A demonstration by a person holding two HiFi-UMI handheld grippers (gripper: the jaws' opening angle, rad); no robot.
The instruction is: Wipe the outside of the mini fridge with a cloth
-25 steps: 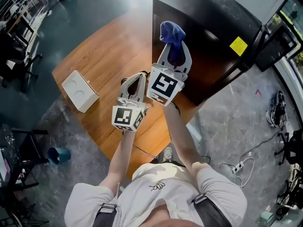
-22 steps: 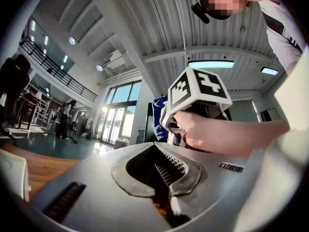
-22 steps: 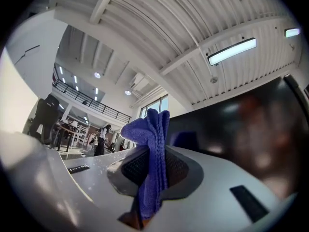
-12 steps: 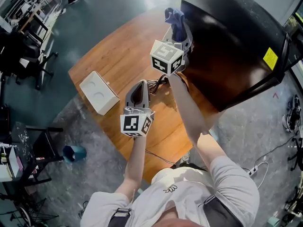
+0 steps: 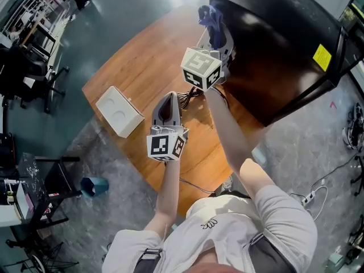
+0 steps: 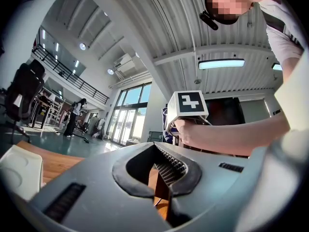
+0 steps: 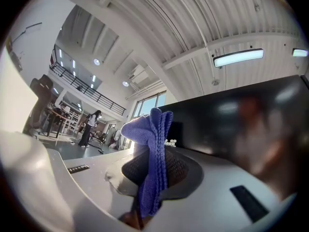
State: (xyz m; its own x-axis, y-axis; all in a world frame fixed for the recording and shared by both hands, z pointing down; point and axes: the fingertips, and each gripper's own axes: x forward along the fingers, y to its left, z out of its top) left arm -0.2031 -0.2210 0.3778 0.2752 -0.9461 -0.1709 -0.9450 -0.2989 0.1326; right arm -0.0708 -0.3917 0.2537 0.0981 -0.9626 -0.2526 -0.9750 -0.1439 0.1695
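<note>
The black mini fridge point(image 5: 278, 44) stands on the wooden table point(image 5: 142, 67), at its far right. My right gripper point(image 5: 215, 36) is shut on a blue cloth point(image 5: 211, 17) and holds it upright by the fridge's left side, near the top corner. Whether the cloth touches the fridge I cannot tell. In the right gripper view the cloth point(image 7: 153, 144) sticks up between the jaws of the right gripper point(image 7: 155, 178), with the glossy fridge wall point(image 7: 241, 124) just beyond. My left gripper point(image 5: 166, 102) hovers over the table's middle, shut and holding nothing; the left gripper point(image 6: 157, 153) looks towards the fridge point(image 6: 231, 112).
A white box point(image 5: 118, 111) lies on the table's left part. Black cables point(image 5: 186, 98) run over the wood between the two grippers. The fridge carries a yellow sticker point(image 5: 321, 57). Office chairs point(image 5: 23, 67) stand on the grey floor at the left; a teal bin point(image 5: 94, 185) sits below the table's edge.
The right gripper has carried the cloth from in front of the fridge to its left side. The left gripper has stayed low over the table, shut.
</note>
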